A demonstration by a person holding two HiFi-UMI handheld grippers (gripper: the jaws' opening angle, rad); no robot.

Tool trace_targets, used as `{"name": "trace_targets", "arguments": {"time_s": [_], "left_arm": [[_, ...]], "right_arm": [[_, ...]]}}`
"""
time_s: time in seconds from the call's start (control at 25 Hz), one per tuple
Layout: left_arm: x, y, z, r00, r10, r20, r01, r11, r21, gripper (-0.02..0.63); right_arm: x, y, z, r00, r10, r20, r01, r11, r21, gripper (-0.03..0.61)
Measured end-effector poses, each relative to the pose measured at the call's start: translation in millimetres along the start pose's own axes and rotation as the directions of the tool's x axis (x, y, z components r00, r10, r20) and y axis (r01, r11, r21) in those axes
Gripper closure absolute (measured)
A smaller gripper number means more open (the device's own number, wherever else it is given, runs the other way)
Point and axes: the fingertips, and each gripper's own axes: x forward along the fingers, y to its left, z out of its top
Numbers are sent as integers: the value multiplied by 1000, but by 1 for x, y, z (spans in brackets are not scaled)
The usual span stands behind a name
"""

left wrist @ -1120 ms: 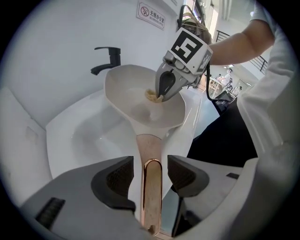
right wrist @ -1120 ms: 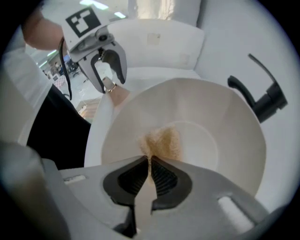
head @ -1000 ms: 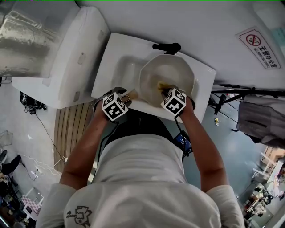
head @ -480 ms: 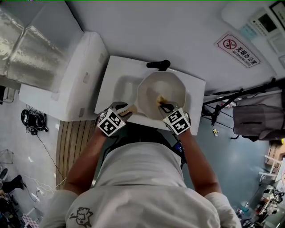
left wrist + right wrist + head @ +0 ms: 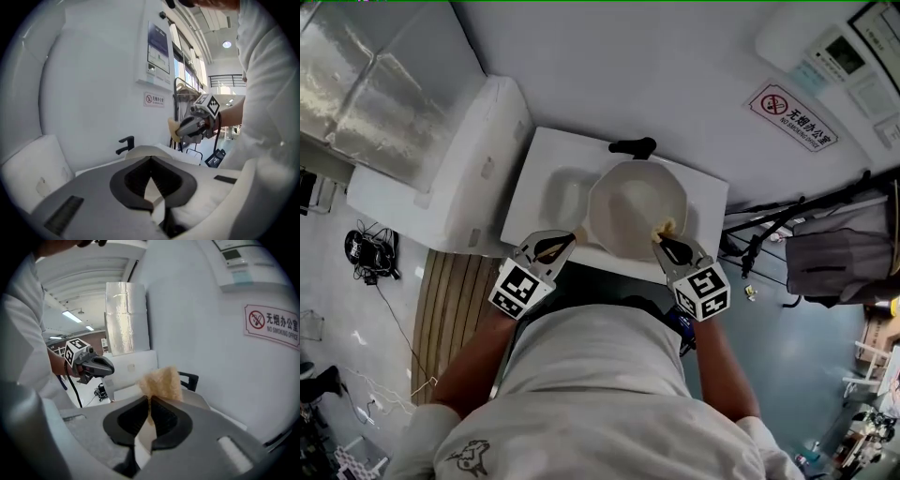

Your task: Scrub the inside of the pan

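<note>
- Two grippers are held by the pan (image 5: 630, 208), at frame centre.
- Left gripper (image 5: 555, 247): jaws just closed together, empty; the unheld pan may slide.
- Right gripper (image 5: 667, 246): sponge (image 5: 161, 379) pinched at its end; may be dropped.

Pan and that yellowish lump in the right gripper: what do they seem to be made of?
Pan: smooth and cream-white with a soft, even sheen, so probably an enamel or ceramic coating; what lies under it cannot be told. Sponge, pinched in the right gripper: tan and matt with a fuzzy, ragged outline, so likely a fibrous scouring sponge or a cloth.
</note>
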Motion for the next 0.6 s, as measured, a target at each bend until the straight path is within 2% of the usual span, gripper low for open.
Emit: {"name": "trace_targets", "arguments": {"time_s": [0.24,0.32,0.4,0.48,0.6], "left_arm": [[-25,-35,40,992,93,88,-92,996,-17,615],[-24,-54,53,986,116,118,-109,992,-64,615],[-22,-74,65,978,153,142,-138,984,-116,615],[-18,-98,75,970,188,156,-169,978,-124,615],[-11,-138,92,963,201,179,-177,974,-142,615]], "right_arm": [[-60,2,22,993,60,99,-59,998,-13,557],[-82,3,25,988,87,126,-83,996,-34,557],[-105,6,22,983,111,146,-105,993,-46,557],[-131,6,14,979,125,163,-119,992,-47,557],[-174,3,1,972,139,187,-133,990,-49,557]]}}
